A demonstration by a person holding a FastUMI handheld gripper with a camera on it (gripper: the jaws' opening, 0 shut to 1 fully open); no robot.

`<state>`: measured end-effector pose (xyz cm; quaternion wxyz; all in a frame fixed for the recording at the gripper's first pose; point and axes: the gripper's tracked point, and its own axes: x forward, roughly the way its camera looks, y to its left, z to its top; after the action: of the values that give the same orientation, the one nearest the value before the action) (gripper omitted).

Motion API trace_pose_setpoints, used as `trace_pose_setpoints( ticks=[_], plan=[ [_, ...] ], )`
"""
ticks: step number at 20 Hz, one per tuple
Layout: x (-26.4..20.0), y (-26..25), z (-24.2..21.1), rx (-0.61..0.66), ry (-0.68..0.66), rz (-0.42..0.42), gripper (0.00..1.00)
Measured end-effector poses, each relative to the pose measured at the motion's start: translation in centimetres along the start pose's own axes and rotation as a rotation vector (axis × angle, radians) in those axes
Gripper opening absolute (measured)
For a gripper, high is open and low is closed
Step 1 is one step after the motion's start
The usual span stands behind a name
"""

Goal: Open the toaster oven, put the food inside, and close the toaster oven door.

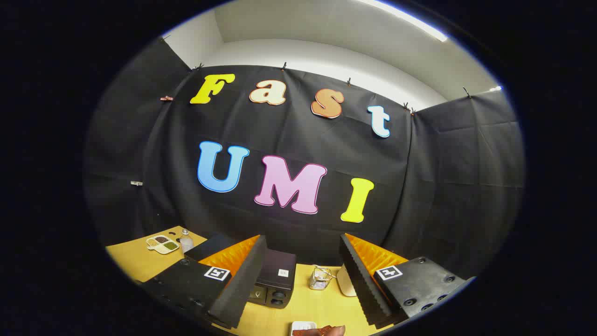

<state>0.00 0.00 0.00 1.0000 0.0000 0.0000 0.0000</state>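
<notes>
Two fingers of the gripper (298, 280) stand wide apart and hold nothing. Just in front of them sits a small white plate (303, 326) with brown food (322, 330) on it. The boxy black toaster oven (276, 280) waits farther back, partly behind one finger, its door shut. Past the oven lie a little wire basket (321, 278) and a sectioned snack tray (162, 243). The gripper points high, so it could miss the door handle.

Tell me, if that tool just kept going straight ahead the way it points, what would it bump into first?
Probably the small wire basket on the table, which sits ahead between the open tool's fingers. The toaster oven stands just left of that line. Depth is hard to judge here.
</notes>
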Motion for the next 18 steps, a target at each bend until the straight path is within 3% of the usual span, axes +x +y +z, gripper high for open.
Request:
trace_pose_setpoints(
  ticks=[18],
  plan=[
    [-0.3, 1.9, 0.4, 0.034, 0.001, -0.003, 0.97]
  ],
)
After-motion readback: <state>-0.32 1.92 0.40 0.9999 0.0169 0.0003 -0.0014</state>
